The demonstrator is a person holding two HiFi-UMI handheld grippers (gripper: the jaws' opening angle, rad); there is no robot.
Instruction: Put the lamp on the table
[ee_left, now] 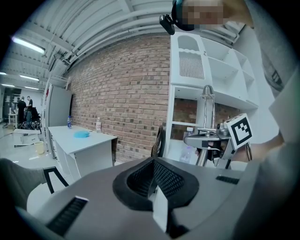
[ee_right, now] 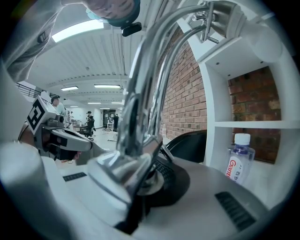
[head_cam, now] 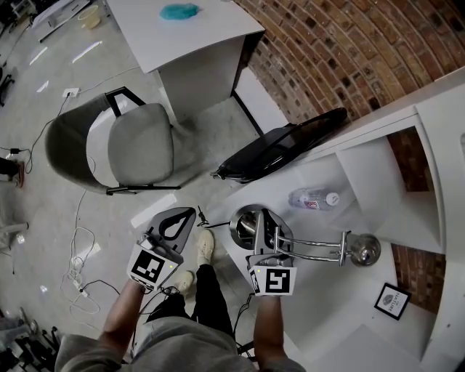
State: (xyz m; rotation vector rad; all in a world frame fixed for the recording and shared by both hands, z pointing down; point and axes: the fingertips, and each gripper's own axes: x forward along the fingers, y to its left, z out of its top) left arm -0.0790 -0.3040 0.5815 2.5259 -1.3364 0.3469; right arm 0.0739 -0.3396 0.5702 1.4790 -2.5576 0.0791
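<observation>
Chrome lamp (head_cam: 320, 251) clamped by slick thin arms in right hand-held gripper (head_cam: 264, 218) could twist loose; left hand-held gripper (head_cam: 179, 217) closed, empty.

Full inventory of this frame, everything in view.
lamp: 1, chrome, at the white shelf unit, gripped
bottle: 1, clear, white cap, on the shelf unit beyond the lamp
frame: 1, black, on the shelf unit
black chair: 1, by the brick wall
grey chair: 1, floor, near the table
table: 1, white, by the wall
blue thing: 1, on the table
cables: several, white and black, floor
left tongs: 1, grey, shut, empty
right tongs: 1, grey, shut on the lamp
</observation>
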